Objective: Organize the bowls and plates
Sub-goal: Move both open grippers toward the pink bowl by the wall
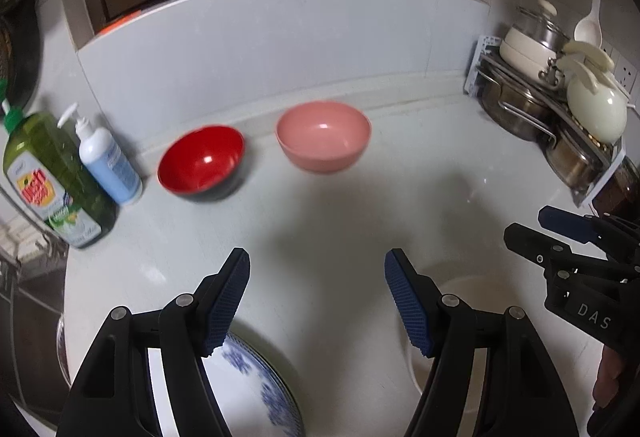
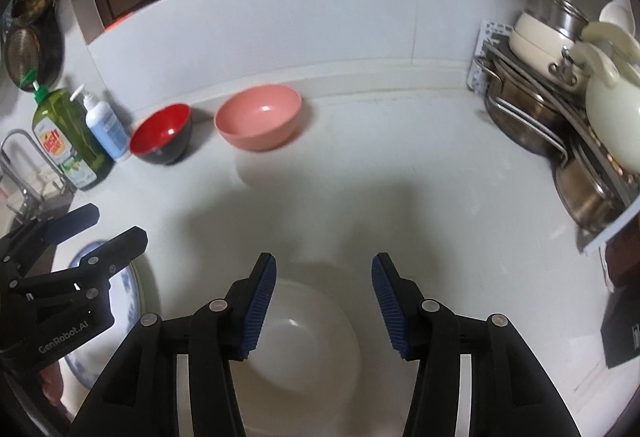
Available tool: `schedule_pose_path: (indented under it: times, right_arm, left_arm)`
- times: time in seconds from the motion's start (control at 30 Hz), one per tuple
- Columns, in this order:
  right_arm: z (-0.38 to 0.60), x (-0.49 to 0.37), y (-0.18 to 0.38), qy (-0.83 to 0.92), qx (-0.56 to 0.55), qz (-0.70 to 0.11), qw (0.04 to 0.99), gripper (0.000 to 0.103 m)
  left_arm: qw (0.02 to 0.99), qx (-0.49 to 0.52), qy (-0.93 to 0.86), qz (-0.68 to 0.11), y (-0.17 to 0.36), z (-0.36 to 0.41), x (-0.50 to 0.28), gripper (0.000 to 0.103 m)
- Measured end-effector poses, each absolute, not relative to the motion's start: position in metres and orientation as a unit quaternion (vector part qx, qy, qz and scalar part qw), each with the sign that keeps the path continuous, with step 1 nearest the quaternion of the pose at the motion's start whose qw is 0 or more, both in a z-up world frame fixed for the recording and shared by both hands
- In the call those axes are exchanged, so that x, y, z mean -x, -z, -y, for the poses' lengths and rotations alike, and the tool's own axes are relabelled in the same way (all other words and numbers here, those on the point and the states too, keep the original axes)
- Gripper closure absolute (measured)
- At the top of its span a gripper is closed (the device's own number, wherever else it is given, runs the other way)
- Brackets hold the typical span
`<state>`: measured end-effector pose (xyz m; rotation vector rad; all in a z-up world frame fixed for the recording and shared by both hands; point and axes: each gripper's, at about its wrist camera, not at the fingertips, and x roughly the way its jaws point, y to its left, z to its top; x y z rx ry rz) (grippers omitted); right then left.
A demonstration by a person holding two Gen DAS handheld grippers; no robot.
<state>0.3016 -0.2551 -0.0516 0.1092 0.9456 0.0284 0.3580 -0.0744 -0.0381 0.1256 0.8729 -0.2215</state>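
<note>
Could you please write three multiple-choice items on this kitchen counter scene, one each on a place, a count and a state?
1. Where does the glossy red bowl with the black outside stand?
A. between the white pump bottle and the round pink plastic bowl
B. inside the pink bowl
C. on the pot rack

2. How many bowls stand along the back wall?
A. one
B. two
C. four

3. How are the right gripper and left gripper?
A. both open and empty
B. both shut on plates
C. one holds a bowl

Answers:
1 A, the bottle is on its left and the pink bowl on its right.
2 B, only the red and pink ones.
3 A, nothing lies between either pair of blue pads.
</note>
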Motion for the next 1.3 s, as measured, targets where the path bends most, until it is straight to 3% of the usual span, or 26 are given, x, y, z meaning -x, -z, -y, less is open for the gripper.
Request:
schedule_pose_path:
  times: [0.6, 1.3]
  right_arm:
    - [0.229, -0.385, 0.028, 0.002, -0.031, -0.433, 0.901, 0.052]
    - [0.228, -0.478, 0.074, 0.005, -0.044, -0.466, 0.884, 0.052]
  left_arm:
    - [0.898, -0.103, 0.133, -0.407, 0.028, 0.061, -0.450, 0.034]
    - [0.882, -0.136, 0.148, -0.426, 0.077, 0.072, -0.561, 0.040]
